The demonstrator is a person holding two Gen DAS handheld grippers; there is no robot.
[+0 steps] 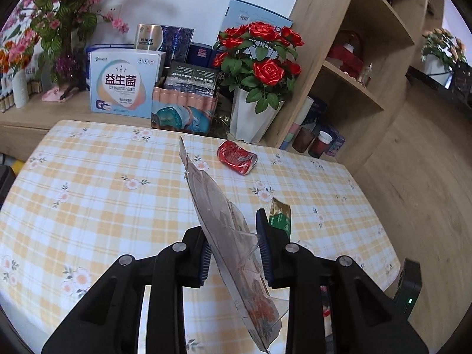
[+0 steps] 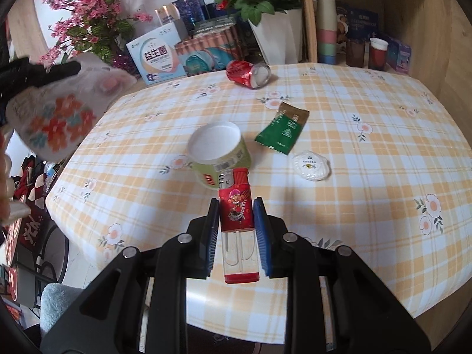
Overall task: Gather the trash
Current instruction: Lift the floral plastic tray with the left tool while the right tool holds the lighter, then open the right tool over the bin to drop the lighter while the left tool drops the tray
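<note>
Left claw point(image 1: 233, 253): closed part-way on a thin clear plastic sheet point(image 1: 212, 206) with a flower print; the sheet is held edge-on and runs forward past the tips.
Right claw point(image 2: 236, 230): closed on a red lighter point(image 2: 237, 224), which is pinched at mid-body with its cap pointing ahead of the tips.
Trash still on the table: a paper cup point(image 2: 216, 150) lies just ahead of the right claw, touching or nearly touching the lighter's cap; a green sachet point(image 2: 283, 126) is ahead and to the right; a white lid point(image 2: 311, 165) is further right; a crushed red can point(image 2: 249, 73) is far ahead, near the table's back edge.
Bin: no bin is seen in either view, so the drop point cannot be told.
Risk, sheet: it is stiff, slick and gripped over a narrow strip, so it could be twisted out of the jaws by a quick swing.
Risk, lighter: its smooth case may slide between the pads if the squeeze is eased; the cup could be knocked by its cap.
Risk, can: it lies on its side and could be rolled off by a bump.
Surface: a table under a yellow-checked cloth point(image 2: 383, 147) with flowers; the cloth may be dragged by a low pass.
Room: boxes and a white pot of red roses point(image 1: 259, 67) stand beyond the table; wooden shelves point(image 1: 368, 59) with jars are ahead and right of the left claw.
</note>
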